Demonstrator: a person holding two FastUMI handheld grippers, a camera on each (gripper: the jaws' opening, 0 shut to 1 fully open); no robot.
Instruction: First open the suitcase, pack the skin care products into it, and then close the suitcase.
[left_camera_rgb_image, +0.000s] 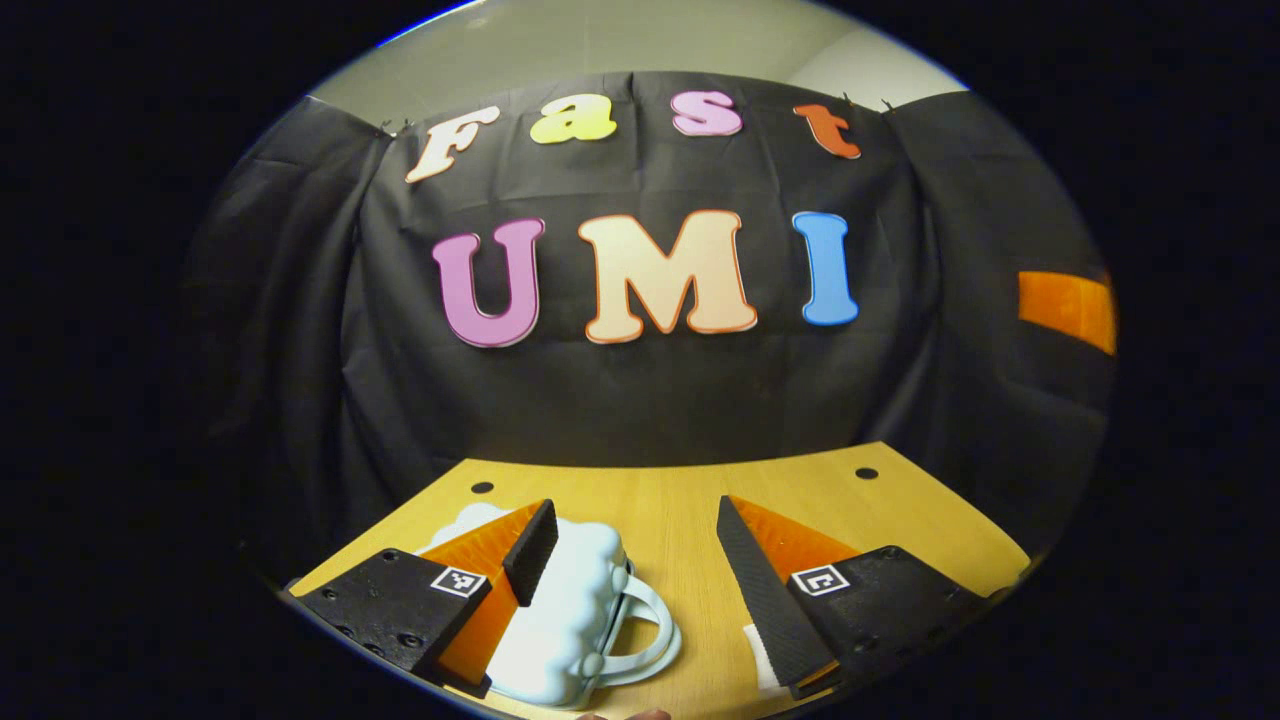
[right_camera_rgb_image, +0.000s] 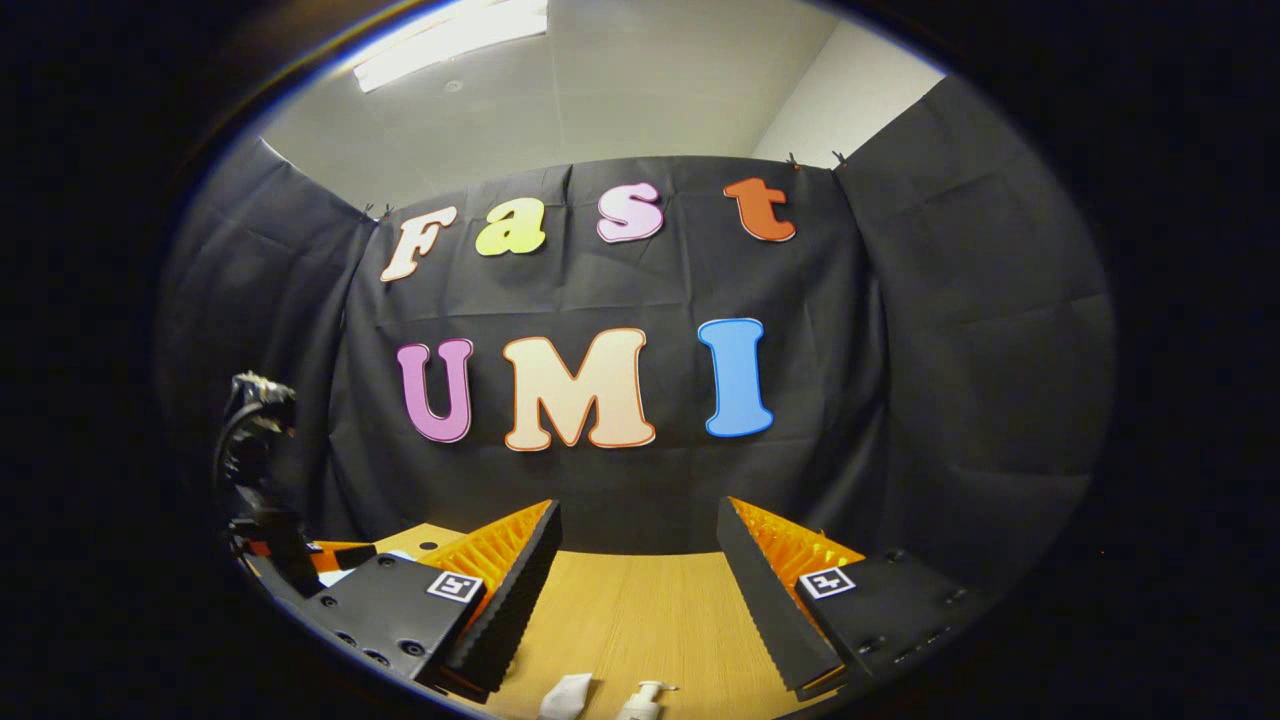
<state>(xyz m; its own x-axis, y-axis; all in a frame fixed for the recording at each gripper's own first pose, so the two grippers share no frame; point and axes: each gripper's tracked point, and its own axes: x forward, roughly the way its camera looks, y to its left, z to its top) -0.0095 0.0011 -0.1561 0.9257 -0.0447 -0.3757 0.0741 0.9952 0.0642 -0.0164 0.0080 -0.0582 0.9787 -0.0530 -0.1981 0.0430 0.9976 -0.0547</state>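
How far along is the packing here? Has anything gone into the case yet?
Barely begun. The small pale suitcase stands shut on the table. Nothing is in hand: left gripper and right gripper are both open. The pump bottle and tube are unpacked.
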